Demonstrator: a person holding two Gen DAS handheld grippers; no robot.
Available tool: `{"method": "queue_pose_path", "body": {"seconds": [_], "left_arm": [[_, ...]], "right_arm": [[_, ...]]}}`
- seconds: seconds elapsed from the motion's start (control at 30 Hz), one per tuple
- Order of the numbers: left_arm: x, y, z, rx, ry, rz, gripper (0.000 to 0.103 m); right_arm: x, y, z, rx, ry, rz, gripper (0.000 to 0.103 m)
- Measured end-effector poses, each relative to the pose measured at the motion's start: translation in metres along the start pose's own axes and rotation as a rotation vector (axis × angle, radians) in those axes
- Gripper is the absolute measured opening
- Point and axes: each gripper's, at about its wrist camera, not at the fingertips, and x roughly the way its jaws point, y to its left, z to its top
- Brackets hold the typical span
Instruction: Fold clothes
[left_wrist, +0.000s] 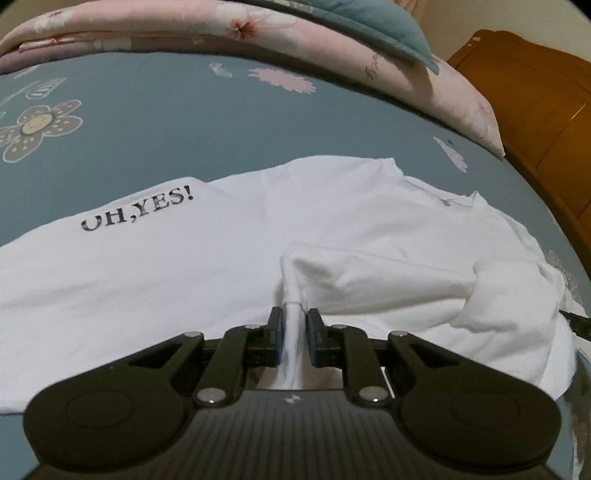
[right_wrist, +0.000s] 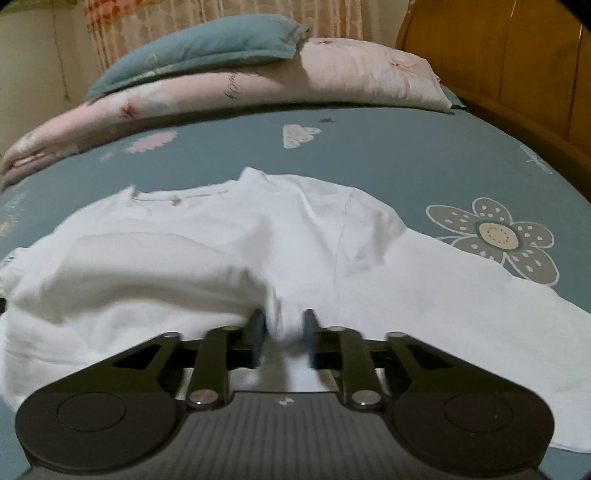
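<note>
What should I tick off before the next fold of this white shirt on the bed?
1. Left fingers off the cloth: not ok. A strand of the shirt runs between them, though the pads look just clear of it.
2. Right fingers off the cloth: cannot tell. They stand apart, but the cloth between them is blurred.
3. Side folded inward: ok. The fold lies on the shirt's body.
4. Fold lying flat: not ok. It is puffed and bunched.
5. Shirt clear of the quilt: ok. Bare bed shows between them.
</note>
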Motion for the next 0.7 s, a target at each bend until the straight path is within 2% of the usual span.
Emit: {"method": "queue_pose_path", "body": {"seconds": [0.07, 0.23, 0.27, 0.4, 0.43, 0.5, 0.57, 0.7], "left_arm": [[-0.004, 0.0, -0.001, 0.027, -0.008, 0.013, 0.026], [-0.028, 0.0, -0.004, 0.093, -0.031, 0.057, 0.034], [-0.034, -0.001, -0.006, 0.112, -0.039, 0.07, 0.038], [-0.063, -0.008, -0.016, 0.209, -0.084, 0.151, 0.042], [-0.069, -0.013, -0.021, 0.236, -0.09, 0.155, 0.044], [-0.08, -0.025, -0.029, 0.297, -0.097, 0.145, 0.048], [-0.086, -0.048, -0.04, 0.398, -0.084, 0.111, 0.05], [-0.087, -0.092, -0.062, 0.589, -0.046, 0.034, 0.052]], "right_arm": [[-0.004, -0.002, -0.001, 0.006, 0.004, 0.009, 0.039], [-0.037, -0.008, -0.004, -0.012, -0.011, 0.014, 0.05], [-0.046, -0.008, -0.005, -0.028, -0.016, 0.009, 0.055], [-0.087, 0.005, -0.012, -0.134, -0.049, -0.01, 0.057], [-0.096, 0.011, -0.015, -0.166, -0.056, 0.0, 0.06], [-0.108, 0.03, -0.025, -0.258, -0.051, 0.047, 0.062], [-0.111, 0.057, -0.039, -0.413, -0.042, 0.062, 0.063], [-0.098, 0.108, -0.074, -0.76, -0.031, 0.019, 0.063]]}}
